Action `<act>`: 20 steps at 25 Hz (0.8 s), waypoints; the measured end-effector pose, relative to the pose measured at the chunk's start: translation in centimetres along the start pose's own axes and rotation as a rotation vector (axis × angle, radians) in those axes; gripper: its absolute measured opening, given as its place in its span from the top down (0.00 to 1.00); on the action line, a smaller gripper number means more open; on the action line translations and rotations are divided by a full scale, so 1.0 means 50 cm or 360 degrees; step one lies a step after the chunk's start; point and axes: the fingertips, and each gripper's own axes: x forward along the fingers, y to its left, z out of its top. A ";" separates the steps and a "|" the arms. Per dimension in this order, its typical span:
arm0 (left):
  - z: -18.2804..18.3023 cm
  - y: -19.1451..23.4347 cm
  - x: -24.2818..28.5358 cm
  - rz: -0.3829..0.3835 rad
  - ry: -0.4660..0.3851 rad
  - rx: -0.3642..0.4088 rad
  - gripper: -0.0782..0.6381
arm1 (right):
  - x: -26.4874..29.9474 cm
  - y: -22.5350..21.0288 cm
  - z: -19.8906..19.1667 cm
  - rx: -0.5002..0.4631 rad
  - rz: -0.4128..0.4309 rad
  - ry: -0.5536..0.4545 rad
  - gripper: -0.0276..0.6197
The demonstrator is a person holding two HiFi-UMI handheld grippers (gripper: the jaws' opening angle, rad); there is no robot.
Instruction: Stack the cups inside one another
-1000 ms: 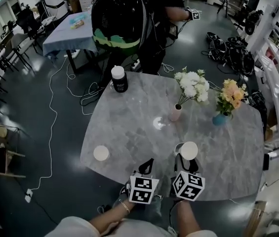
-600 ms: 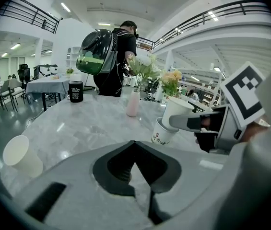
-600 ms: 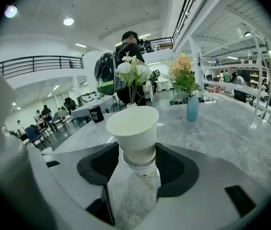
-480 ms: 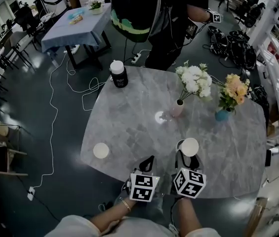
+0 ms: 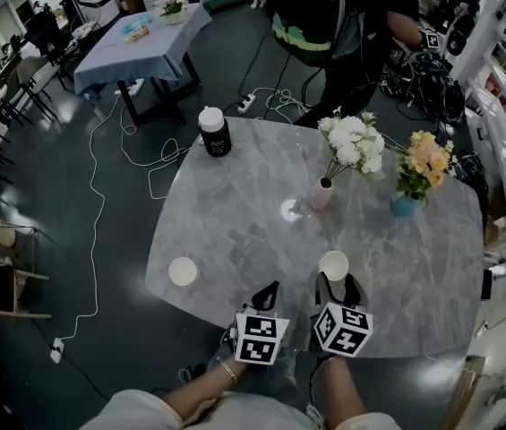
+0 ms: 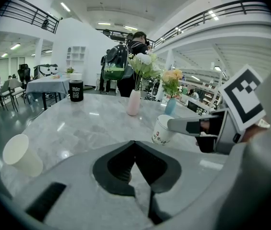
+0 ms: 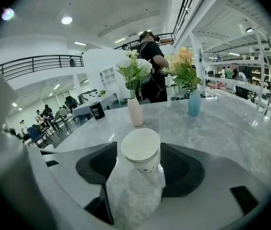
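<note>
One white paper cup (image 5: 183,271) stands upright near the left front edge of the grey marble table (image 5: 235,213); the left gripper view shows this cup (image 6: 22,155) at lower left. A second white cup (image 5: 333,264) is between the jaws of my right gripper (image 5: 335,281), which is shut on its sides. In the right gripper view that cup (image 7: 141,152) is upright, mouth up. My left gripper (image 5: 266,296) hovers at the front edge, jaws shut on nothing, about a hand's width left of the held cup (image 6: 163,130).
A black jar with a white lid (image 5: 214,133) stands at the far left corner. A pink vase of white flowers (image 5: 321,193) is mid-table, and a blue vase of orange flowers (image 5: 402,207) is at right. A person with a backpack (image 5: 324,16) stands beyond the table; cables lie on the floor.
The held cup has shifted slightly left with my right gripper. The person behind the table has walked to the right. My left gripper has stayed put.
</note>
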 end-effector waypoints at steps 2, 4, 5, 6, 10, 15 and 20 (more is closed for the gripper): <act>-0.003 -0.001 0.001 -0.0002 0.0001 -0.0001 0.90 | -0.003 -0.001 -0.005 0.0004 -0.0002 0.0010 0.59; -0.003 -0.003 -0.004 0.0000 0.0016 0.0001 0.90 | -0.007 -0.002 -0.007 0.0007 -0.0003 0.0012 0.59; -0.004 -0.004 -0.005 0.0001 0.0023 0.0000 0.90 | -0.008 -0.002 -0.007 0.0009 -0.0004 0.0011 0.59; -0.004 -0.005 -0.006 0.0001 0.0026 -0.0001 0.90 | -0.010 -0.003 -0.007 0.0009 -0.0004 0.0009 0.59; 0.000 -0.012 -0.009 -0.0003 0.0021 0.0005 0.90 | -0.015 -0.008 -0.003 0.0013 -0.0008 -0.0008 0.59; -0.006 -0.017 -0.009 -0.0005 0.0003 0.0005 0.90 | -0.023 -0.015 0.000 0.0015 -0.0021 -0.0017 0.59; -0.005 -0.020 -0.020 -0.0006 0.0007 0.0007 0.90 | -0.035 -0.013 0.001 0.0002 -0.0018 -0.0022 0.59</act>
